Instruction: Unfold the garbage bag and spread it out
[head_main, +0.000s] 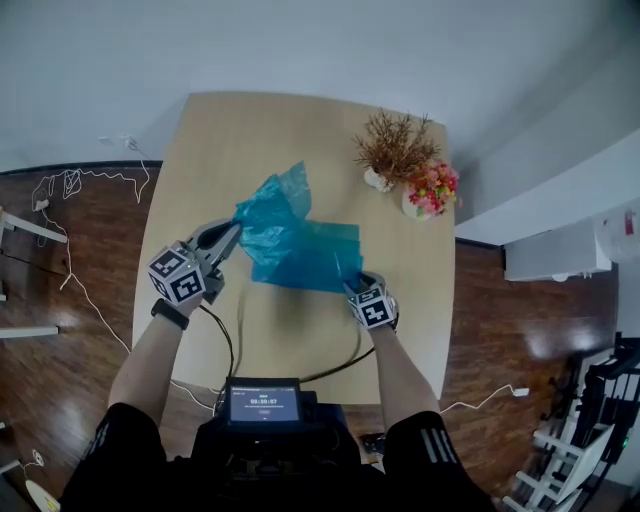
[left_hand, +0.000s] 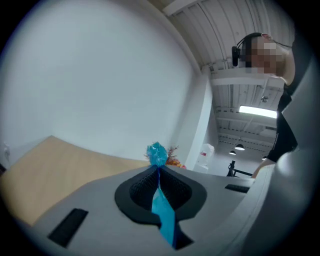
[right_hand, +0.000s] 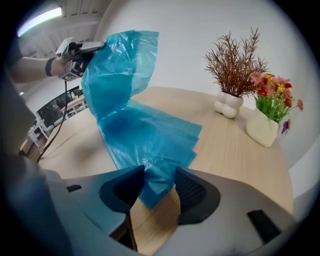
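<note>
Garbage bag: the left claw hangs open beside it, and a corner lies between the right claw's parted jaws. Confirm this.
Wrong on the left claw: the left gripper view shows it shut on the garbage bag. A corner does lie between the right claw's parted jaws.

Your desk (head_main: 300, 120) is pale wood with rounded corners. At its far right corner stand two small vases just beside each other: a lumpy white one holding dry brown sprigs (head_main: 392, 150) and a cream one with pink, red and yellow flowers (head_main: 432, 188). A white cable (head_main: 75, 185) trails over the dark wooden floor (head_main: 60, 290) on your left. A small lit screen (head_main: 264, 404) sits close to your body.
</note>
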